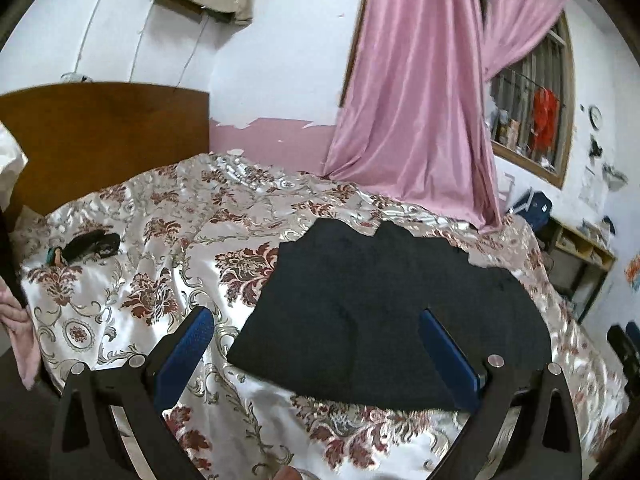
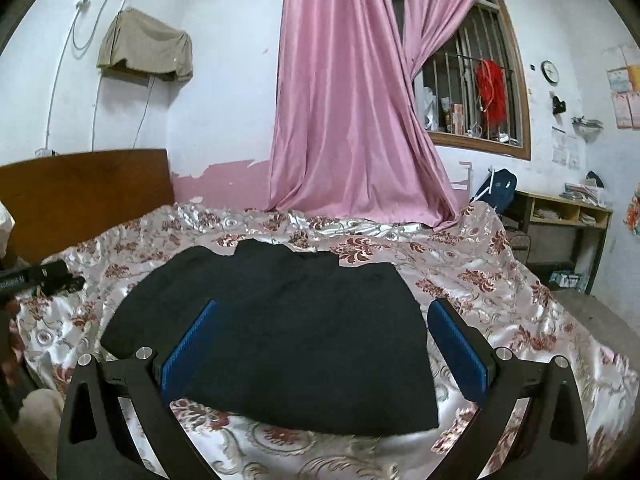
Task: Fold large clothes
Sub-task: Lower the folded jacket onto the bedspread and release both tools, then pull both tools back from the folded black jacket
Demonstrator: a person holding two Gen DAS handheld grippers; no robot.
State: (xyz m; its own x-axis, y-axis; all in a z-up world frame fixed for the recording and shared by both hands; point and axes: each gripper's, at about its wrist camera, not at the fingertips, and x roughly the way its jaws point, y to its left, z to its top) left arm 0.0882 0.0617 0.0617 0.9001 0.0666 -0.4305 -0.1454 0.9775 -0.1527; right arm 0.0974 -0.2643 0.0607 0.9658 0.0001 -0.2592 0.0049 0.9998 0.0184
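A dark, nearly black garment [image 1: 384, 312] lies folded flat on the floral satin bedspread [image 1: 168, 264]. It also shows in the right wrist view [image 2: 280, 340]. My left gripper [image 1: 316, 320] is open and empty, hovering over the garment's near left edge; its left blue pad [image 1: 188, 352] is over the bedspread, its right pad [image 1: 448, 356] over the cloth. My right gripper [image 2: 324, 312] is open and empty above the garment's near edge, with blue pads [image 2: 192, 344] on either side of the cloth.
A wooden headboard [image 1: 104, 140] stands at the left. A pink curtain [image 1: 412, 112] drapes onto the bed's far side. A small black object [image 1: 90, 246] lies on the bedspread at left. A barred window [image 2: 472, 92] and a wooden shelf [image 2: 568, 220] are at right.
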